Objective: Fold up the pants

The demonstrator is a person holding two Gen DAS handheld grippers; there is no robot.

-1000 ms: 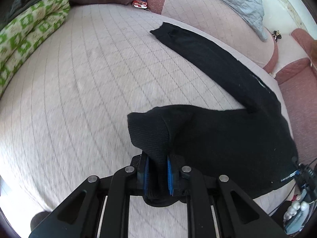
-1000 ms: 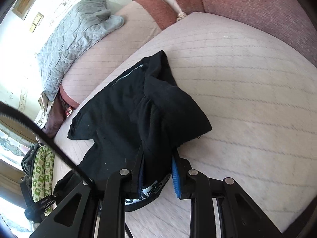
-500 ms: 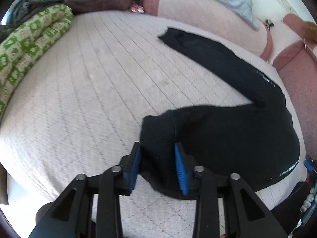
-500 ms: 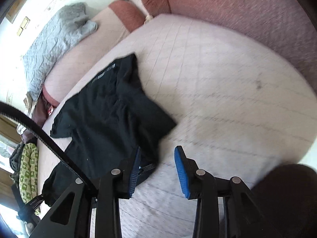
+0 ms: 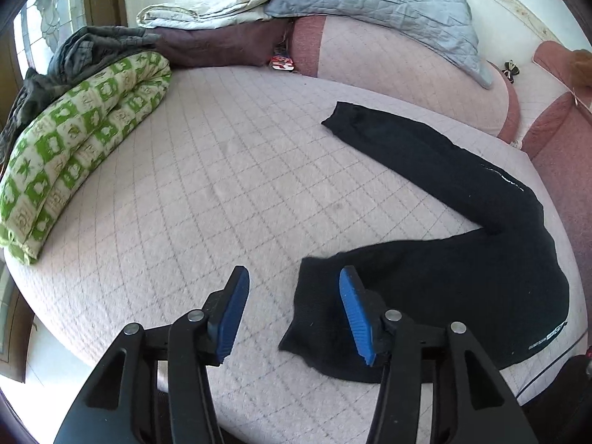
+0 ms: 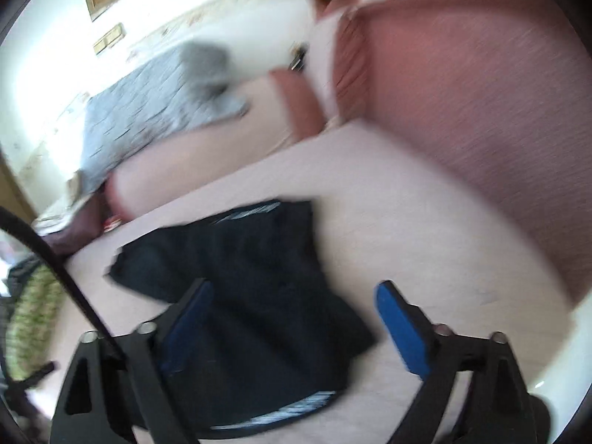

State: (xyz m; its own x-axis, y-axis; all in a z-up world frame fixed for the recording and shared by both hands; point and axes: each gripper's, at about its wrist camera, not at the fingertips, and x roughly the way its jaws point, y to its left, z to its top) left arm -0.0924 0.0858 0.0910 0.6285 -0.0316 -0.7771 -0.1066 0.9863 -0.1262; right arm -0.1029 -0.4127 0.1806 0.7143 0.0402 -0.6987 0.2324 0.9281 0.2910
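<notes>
Though printed white at hip and waistband, black pants' (image 5: pixel 462 259) lettering illegible.

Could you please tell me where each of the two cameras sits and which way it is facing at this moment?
Left wrist: on the left tongs, looking across the quilted mattress toward the green patterned quilt; open blue pads frame the black pants.
Right wrist: on the right tongs, blurred, facing the reddish headboard; open pads over the pants.
Shared: pants, mattress, grey pillow.
</notes>
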